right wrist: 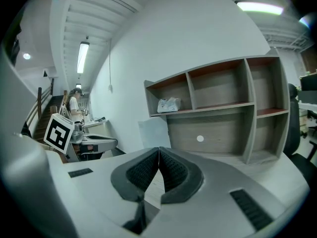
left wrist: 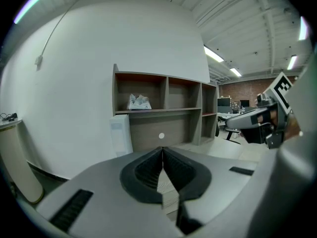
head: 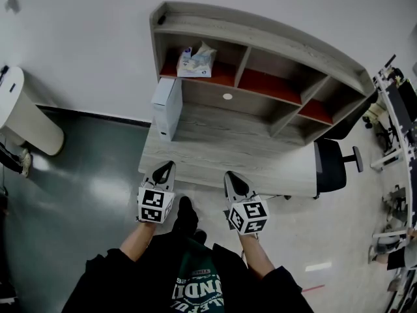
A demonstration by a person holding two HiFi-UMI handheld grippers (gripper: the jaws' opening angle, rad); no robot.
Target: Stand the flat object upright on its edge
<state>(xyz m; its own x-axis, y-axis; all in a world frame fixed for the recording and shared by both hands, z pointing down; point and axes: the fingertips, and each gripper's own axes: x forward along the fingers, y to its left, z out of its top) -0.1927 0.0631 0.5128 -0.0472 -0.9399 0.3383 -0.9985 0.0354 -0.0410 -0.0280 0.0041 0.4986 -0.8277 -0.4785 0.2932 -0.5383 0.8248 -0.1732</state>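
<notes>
A white flat box [head: 167,107] stands upright on its edge at the left end of the wooden desk [head: 215,155], against the shelf unit's left wall; it also shows in the left gripper view as the white box [left wrist: 120,135] and in the right gripper view as the white box [right wrist: 154,132]. My left gripper [head: 169,165] is shut with nothing in it, at the desk's near edge, well short of the box. My right gripper [head: 230,175] is shut and empty too, a little to the right. The left gripper [left wrist: 162,148] and right gripper [right wrist: 158,149] show their pads touching.
A wooden shelf unit [head: 260,64] with red-lined compartments sits on the desk's back; a plastic bag [head: 196,60] lies in its left compartment. A black office chair [head: 332,165] stands to the right. A white cylinder-shaped unit [head: 23,113] stands at the far left. More desks with gear [head: 397,109] line the right edge.
</notes>
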